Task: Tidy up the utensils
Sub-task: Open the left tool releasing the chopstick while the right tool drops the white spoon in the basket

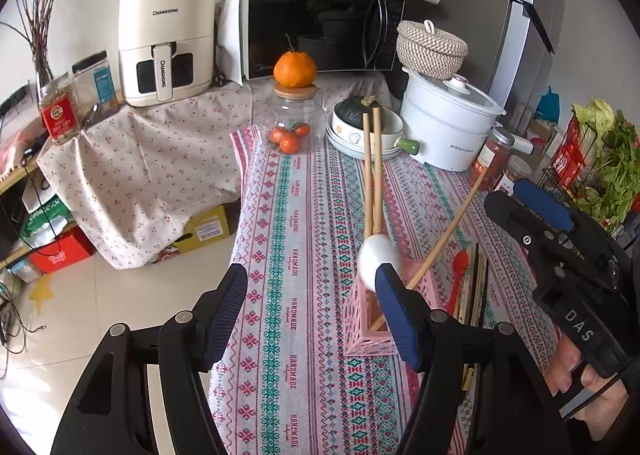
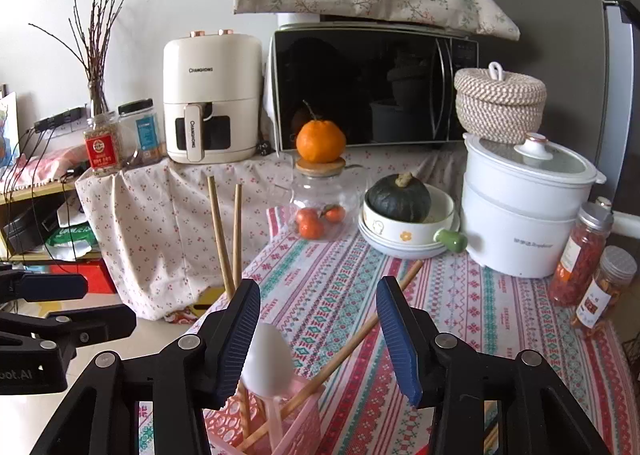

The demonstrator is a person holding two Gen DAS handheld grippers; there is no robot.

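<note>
A pink lattice holder [image 1: 366, 329] [image 2: 280, 429] stands on the patterned tablecloth [image 1: 304, 215]. In it are a white spoon [image 1: 374, 259] [image 2: 268, 359], bowl up, two upright wooden chopsticks [image 1: 372, 175] [image 2: 226, 239] and one chopstick leaning right [image 1: 444, 231] [image 2: 360, 331]. My left gripper [image 1: 312, 315] is open; its right finger is just in front of the holder, and nothing is between the pads. My right gripper [image 2: 320, 339] [image 1: 502, 193] hangs open over the holder, the spoon bowl close to its left pad. A red spoon [image 1: 458, 279] and several chopsticks [image 1: 474, 287] lie right of the holder.
Behind stand a glass jar of oranges [image 1: 290, 127], a bowl stack with a green squash [image 2: 400, 215], a white electric pot [image 2: 524, 215], a woven basket [image 2: 500, 103], spice jars [image 2: 580, 255], a microwave [image 1: 320, 23] and an air fryer [image 1: 166, 43]. The table's left edge drops to tile floor [image 1: 120, 295].
</note>
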